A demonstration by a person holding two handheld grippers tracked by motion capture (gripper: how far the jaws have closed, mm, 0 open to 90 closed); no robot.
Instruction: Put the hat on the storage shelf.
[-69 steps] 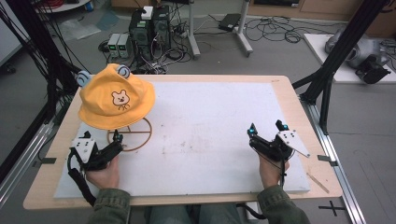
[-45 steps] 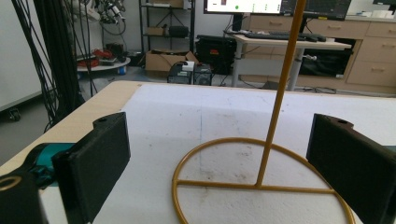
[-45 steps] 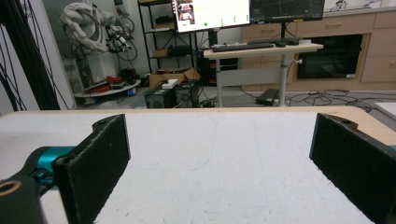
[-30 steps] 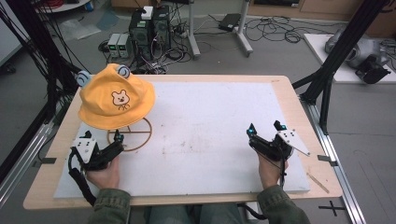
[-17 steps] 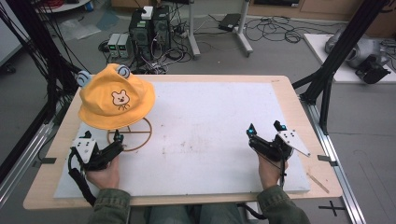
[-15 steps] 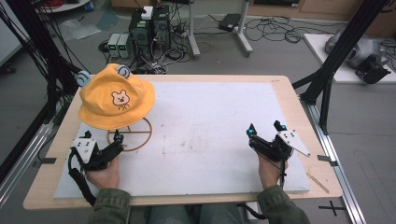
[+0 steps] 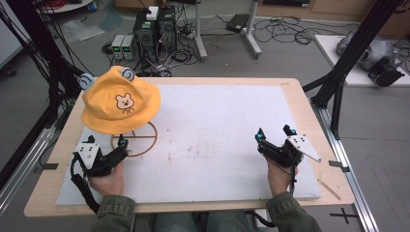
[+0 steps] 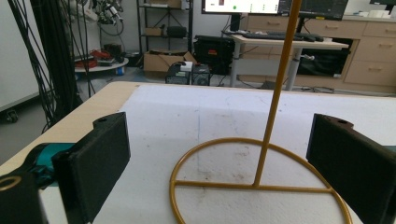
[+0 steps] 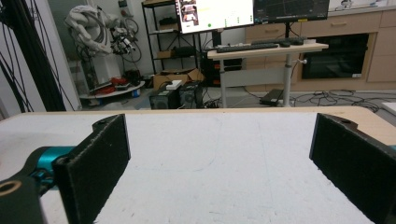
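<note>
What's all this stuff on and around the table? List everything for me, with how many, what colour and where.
Hat: one, yellow with a bear face and two ears, on top of the stand, far left of the table.
Stand: one, gold wire ring with an upright rod, under the hat, just ahead of the left tongs.
Mat: one, white, covering most of the table.
Table: one, light wood.
Computers: several, black and grey, on the floor beyond the table.
Left tongs: black, open, near left edge.
Right tongs: black, open, near right edge.
Hands: two, holding the tongs.
</note>
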